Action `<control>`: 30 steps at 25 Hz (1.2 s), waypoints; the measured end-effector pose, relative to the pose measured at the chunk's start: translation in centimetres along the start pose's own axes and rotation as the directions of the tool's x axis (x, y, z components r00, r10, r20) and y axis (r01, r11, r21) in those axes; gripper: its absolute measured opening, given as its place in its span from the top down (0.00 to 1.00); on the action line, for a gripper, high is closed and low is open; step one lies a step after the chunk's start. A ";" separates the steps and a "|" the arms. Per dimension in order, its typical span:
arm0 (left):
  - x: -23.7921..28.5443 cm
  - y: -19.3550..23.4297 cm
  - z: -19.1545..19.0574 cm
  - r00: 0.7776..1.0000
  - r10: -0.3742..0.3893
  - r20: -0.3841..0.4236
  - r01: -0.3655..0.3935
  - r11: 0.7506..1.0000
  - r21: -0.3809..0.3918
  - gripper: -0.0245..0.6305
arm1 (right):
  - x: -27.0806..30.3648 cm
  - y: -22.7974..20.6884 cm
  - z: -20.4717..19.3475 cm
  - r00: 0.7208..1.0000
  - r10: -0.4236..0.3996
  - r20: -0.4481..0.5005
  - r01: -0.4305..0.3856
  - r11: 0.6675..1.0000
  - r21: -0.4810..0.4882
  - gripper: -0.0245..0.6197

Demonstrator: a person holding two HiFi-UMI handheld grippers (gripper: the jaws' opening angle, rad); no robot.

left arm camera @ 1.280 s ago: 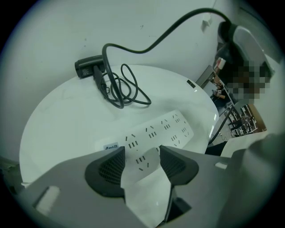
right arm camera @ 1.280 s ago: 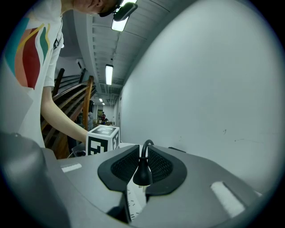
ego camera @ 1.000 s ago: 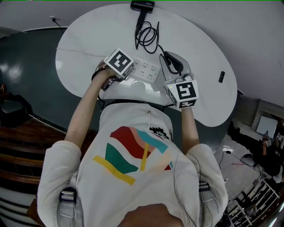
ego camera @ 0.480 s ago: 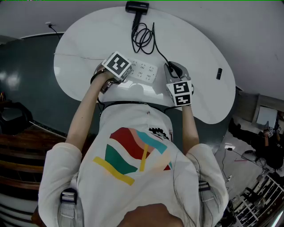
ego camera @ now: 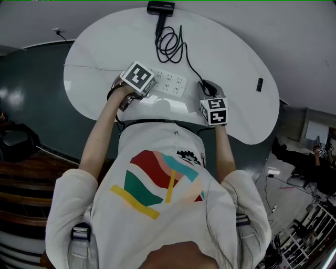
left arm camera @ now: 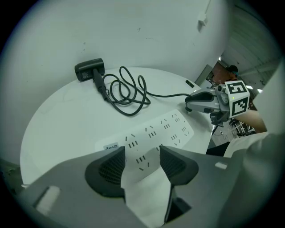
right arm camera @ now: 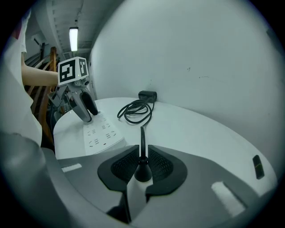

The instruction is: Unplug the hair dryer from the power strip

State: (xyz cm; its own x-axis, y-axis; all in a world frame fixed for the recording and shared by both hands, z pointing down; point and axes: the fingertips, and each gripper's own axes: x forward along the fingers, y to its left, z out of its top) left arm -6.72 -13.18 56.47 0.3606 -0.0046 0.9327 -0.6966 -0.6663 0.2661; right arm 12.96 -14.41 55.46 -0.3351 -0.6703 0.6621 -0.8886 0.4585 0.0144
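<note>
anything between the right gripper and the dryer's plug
Nothing visible. The plug sits between the right gripper's jaws, pads closed on it, out of the power strip, whose near end the left gripper clamps.

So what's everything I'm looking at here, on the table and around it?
table: one, white, oval, before the person
hair dryer: one, black, table's far edge
cord: one, black, coiled beside the hair dryer
power strip: one, white, near edge
plug: one, black, out of the power strip
small black object: one, table's right side, unidentifiable
shirt: one, white, coloured print, worn
left gripper: grey, closed on the power strip's end
right gripper: grey, closed on the plug
</note>
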 end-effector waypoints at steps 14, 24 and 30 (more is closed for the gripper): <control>0.2 1.8 1.5 0.992 0.043 0.122 -0.043 0.999 0.000 0.55 | -1.9 -0.3 0.6 0.999 -0.023 0.046 0.017 0.992 0.124 0.79; -3.9 0.8 4.6 0.951 0.015 0.309 0.002 0.999 -0.053 0.55 | -4.0 -1.4 7.1 0.982 -0.062 0.177 0.044 0.994 0.101 0.80; -11.0 -1.0 9.8 0.847 0.044 0.529 -0.067 0.997 0.024 0.60 | -6.6 -1.8 14.1 0.934 -0.061 0.351 -0.009 0.981 0.196 0.82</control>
State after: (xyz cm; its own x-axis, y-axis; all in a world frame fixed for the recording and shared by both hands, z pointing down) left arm -3.92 -19.80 43.61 0.6032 -0.4279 0.6731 -0.7041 -0.6822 0.1974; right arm 12.33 -19.06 40.53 -0.3688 -0.8593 0.3545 -0.9295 0.3416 -0.1389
